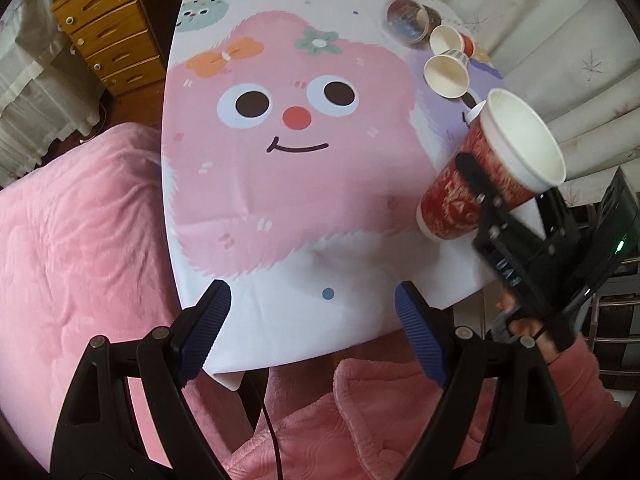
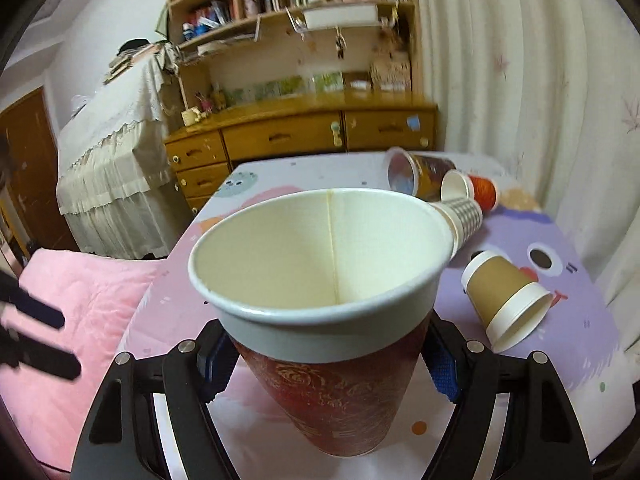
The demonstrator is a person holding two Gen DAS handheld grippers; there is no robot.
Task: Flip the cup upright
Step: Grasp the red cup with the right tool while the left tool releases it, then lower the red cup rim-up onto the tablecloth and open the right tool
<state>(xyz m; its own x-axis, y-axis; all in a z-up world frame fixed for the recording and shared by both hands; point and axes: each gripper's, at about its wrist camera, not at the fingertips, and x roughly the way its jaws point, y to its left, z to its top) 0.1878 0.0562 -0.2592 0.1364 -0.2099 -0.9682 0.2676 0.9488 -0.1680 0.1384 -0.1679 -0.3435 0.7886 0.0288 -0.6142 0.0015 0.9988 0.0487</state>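
Observation:
A red paper cup (image 2: 332,380) with a white rim and white inside is held between the blue pads of my right gripper (image 2: 324,364), mouth up and tilted. In the left wrist view the same cup (image 1: 472,184) is at the table's right edge, tilted, with the right gripper (image 1: 492,200) shut on it; I cannot tell whether its base touches the table. My left gripper (image 1: 312,320) is open and empty above the table's near edge. Its dark fingers (image 2: 40,336) show blurred at the left of the right wrist view.
The table (image 1: 280,300) has a pink cartoon cloth. Several cups lie on their sides at the far right: a brown one (image 2: 508,300), a checked one (image 2: 464,216), an orange one (image 2: 480,190), a clear one (image 2: 416,172). A pink blanket (image 1: 80,240) lies left. A wooden dresser (image 2: 300,132) stands behind.

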